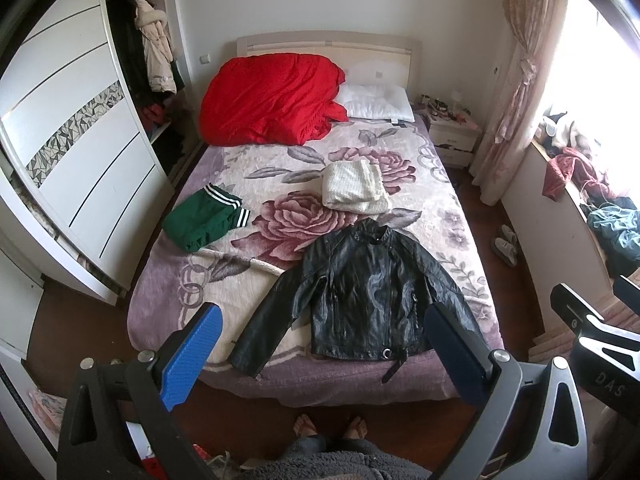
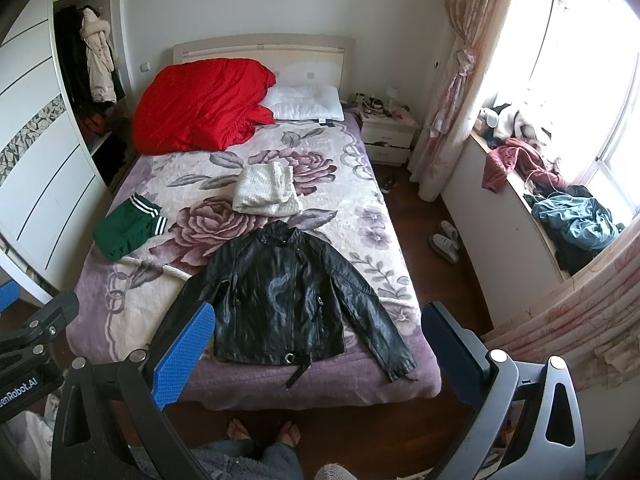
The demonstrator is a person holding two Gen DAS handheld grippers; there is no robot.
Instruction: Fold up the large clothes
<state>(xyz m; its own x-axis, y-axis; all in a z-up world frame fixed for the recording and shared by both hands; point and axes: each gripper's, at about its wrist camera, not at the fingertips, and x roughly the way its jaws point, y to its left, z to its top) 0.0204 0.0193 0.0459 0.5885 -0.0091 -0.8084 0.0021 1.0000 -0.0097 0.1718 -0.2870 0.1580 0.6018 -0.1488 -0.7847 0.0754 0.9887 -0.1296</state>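
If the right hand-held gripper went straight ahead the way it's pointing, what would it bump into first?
Most likely the black leather jacket spread flat near the foot of the bed. The right hand-held gripper is open and aimed down at it with nothing between, though depth is hard to judge.

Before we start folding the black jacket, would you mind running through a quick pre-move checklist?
1. Black jacket lies flat, front up, on the bed: ok.
2. Both sleeves spread outward, free to grab: ok.
3. Left gripper open, holding nothing: ok.
4. Right gripper open, holding nothing: ok.
5. Green garment and white knit lie apart from the jacket: ok.
6. Jacket zipped shut: cannot tell.
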